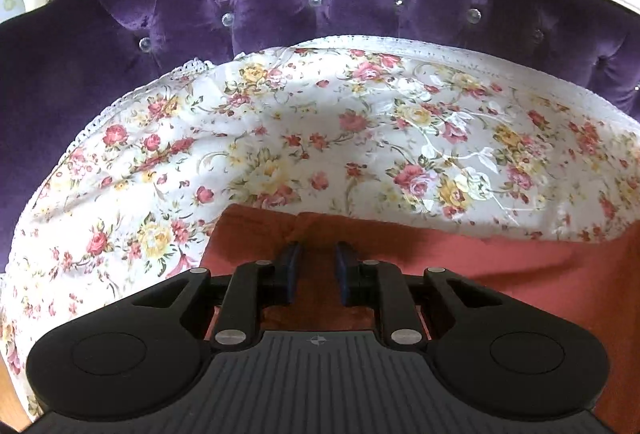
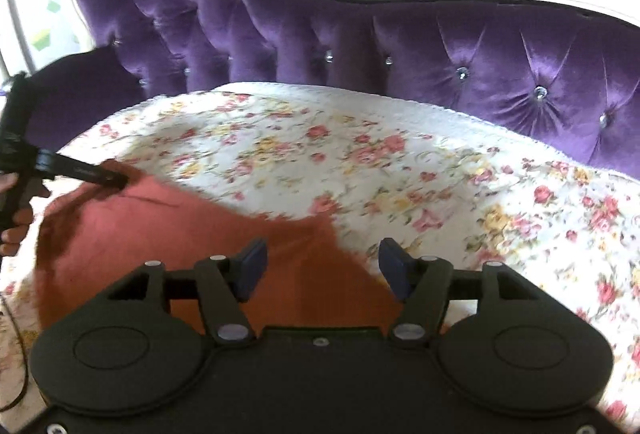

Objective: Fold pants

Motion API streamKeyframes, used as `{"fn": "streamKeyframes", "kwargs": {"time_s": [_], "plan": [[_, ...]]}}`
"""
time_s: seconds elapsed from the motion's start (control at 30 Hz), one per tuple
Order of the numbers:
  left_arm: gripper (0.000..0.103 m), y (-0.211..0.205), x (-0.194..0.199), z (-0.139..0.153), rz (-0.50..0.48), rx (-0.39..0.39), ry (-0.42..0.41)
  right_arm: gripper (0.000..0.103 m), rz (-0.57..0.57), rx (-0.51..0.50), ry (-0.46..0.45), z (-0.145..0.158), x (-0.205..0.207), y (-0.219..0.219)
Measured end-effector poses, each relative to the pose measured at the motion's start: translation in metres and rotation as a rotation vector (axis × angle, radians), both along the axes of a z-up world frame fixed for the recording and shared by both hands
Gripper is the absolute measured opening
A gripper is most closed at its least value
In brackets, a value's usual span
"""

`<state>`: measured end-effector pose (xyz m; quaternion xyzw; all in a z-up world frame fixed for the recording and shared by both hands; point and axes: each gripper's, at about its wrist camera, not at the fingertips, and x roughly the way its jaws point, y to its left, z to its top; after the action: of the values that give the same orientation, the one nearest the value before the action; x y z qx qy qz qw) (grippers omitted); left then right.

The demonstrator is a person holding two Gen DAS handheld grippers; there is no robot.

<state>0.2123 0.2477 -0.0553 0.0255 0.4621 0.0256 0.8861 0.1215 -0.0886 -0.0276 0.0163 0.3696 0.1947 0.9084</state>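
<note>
Both wrist views close, angled down; share floral cover (image 1: 320, 137), purple sofa back (image 2: 500, 73).

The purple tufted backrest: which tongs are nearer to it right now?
Left, I'd judge. In the right wrist view the left tongs hold the pants' far edge toward the backrest; the right tongs hang open over the pants' nearer part.

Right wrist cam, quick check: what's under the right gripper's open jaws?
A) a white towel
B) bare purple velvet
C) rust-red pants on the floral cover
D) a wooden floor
C: in the right wrist view the right gripper stands wide open over the rust-red pants, which lie on the floral cover; neither pad touches the cloth.
</note>
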Motion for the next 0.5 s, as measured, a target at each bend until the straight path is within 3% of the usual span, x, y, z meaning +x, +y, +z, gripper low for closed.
{"fn": "streamKeyframes", "kwargs": {"time_s": [0.07, 0.1, 0.13, 0.17, 0.27, 0.3, 0.33, 0.37, 0.5], "plan": [[0.019, 0.001, -0.001, -0.001, -0.006, 0.001, -0.008, 0.063, 0.024, 0.008, 0.036, -0.006, 0.009, 0.001], [0.020, 0.002, -0.001, -0.001, -0.003, -0.009, -0.009, 0.054, 0.038, 0.011, 0.064, -0.011, 0.012, 0.003], [0.020, 0.004, -0.002, -0.001, 0.003, -0.020, -0.007, 0.013, 0.059, 0.008, 0.098, -0.016, 0.013, 0.005], [0.020, 0.005, -0.001, 0.000, 0.011, -0.031, -0.004, 0.012, 0.078, -0.013, 0.119, -0.022, 0.011, 0.010], [0.019, 0.003, 0.000, 0.001, 0.013, -0.023, 0.002, 0.018, 0.066, -0.066, 0.022, -0.023, -0.008, 0.015], [0.019, 0.001, 0.000, 0.003, 0.010, -0.015, 0.005, 0.025, 0.042, -0.060, 0.005, -0.020, -0.012, 0.012], [0.018, 0.001, -0.001, 0.005, 0.014, -0.016, 0.007, 0.043, 0.019, -0.040, -0.003, -0.015, -0.017, 0.008], [0.018, 0.001, -0.003, 0.009, 0.025, -0.023, 0.007, 0.052, -0.007, -0.008, -0.018, -0.008, -0.023, 0.002], [0.018, -0.010, -0.024, 0.029, 0.021, -0.055, -0.018, 0.053, -0.104, 0.037, -0.072, 0.019, -0.051, -0.024]]}}
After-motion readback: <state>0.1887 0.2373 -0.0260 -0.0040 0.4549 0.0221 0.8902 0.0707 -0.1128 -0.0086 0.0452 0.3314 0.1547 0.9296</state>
